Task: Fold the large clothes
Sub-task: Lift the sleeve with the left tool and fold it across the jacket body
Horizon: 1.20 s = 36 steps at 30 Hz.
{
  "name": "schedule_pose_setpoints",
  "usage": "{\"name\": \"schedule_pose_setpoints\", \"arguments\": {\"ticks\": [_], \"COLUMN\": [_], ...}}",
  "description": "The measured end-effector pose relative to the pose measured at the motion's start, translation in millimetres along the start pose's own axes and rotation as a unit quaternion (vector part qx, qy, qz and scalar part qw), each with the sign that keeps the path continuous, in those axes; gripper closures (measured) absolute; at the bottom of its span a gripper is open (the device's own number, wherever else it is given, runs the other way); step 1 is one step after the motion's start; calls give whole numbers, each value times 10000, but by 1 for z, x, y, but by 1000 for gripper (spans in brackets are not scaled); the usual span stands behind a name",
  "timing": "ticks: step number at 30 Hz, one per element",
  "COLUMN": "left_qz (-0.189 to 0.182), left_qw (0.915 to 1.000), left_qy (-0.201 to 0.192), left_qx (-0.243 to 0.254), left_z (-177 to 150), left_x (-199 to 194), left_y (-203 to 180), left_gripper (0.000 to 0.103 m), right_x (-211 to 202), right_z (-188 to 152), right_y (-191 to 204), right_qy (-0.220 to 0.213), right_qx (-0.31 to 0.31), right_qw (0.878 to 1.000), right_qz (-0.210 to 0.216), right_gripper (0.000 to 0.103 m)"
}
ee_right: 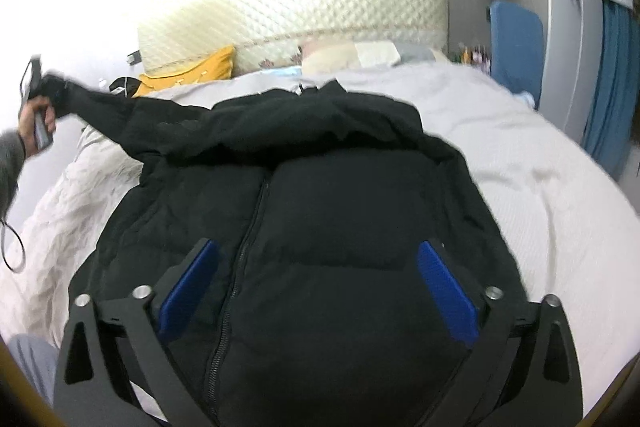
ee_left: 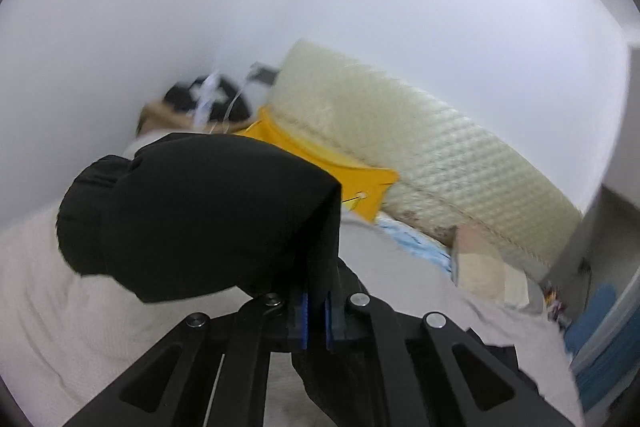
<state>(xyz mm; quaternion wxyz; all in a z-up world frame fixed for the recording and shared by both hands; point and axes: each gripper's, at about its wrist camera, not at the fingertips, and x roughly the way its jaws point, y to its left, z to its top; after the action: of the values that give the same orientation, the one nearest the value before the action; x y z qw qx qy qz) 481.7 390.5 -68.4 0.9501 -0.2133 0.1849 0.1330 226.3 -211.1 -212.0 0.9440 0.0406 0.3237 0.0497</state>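
A black puffer jacket (ee_right: 328,219) lies front up on the bed, zipper down its middle, hood toward the headboard. My left gripper (ee_left: 316,307) is shut on the jacket's left sleeve (ee_left: 200,211) and holds the cuff lifted above the bed; in the right wrist view that sleeve (ee_right: 104,103) stretches out to the far left, to the hand holding the left gripper (ee_right: 38,107). My right gripper (ee_right: 320,267) is open, its blue pads (ee_right: 448,291) spread wide over the jacket's chest, holding nothing.
The bed has a pale grey cover (ee_right: 540,187) and a quilted cream headboard (ee_right: 296,11). A yellow pillow (ee_right: 192,71), a pale pillow (ee_right: 336,59) and a dark item (ee_left: 208,99) lie by the headboard. A blue chair (ee_right: 516,39) and cupboards (ee_right: 560,7) stand to the right.
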Motion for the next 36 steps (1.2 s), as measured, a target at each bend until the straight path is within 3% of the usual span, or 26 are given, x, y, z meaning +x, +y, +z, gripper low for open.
{"name": "schedule_pose_setpoints", "arguments": {"ticks": [8, 14, 18, 23, 26, 36], "left_qz": [-172, -281, -450, -806, -1216, -1810], "left_qw": [9927, 9810, 9710, 9527, 9467, 9206], "left_qy": [-128, -476, -475, -401, -339, 468], "left_qx": [1188, 1862, 2299, 2902, 2965, 3428], "left_z": [7, -15, -39, -88, -125, -259], "left_x": [-52, -94, -106, -115, -121, -98], "left_y": [-136, -233, -294, -371, -403, -484], "left_gripper": [99, 99, 99, 99, 99, 100], "right_x": [-15, -23, -28, -33, -29, -13], "right_z": [-4, -1, 3, 8, 10, 8], "right_y": [-15, -38, -57, -87, -100, -126], "right_qy": [-248, -385, -506, -637, -614, -438], "right_qx": [-102, 57, 77, 386, 541, 966], "right_qw": [9996, 9991, 9982, 9967, 9959, 9941], "right_qz": [-70, -186, -309, -318, -380, -205], "right_gripper": [0, 0, 0, 0, 0, 0]}}
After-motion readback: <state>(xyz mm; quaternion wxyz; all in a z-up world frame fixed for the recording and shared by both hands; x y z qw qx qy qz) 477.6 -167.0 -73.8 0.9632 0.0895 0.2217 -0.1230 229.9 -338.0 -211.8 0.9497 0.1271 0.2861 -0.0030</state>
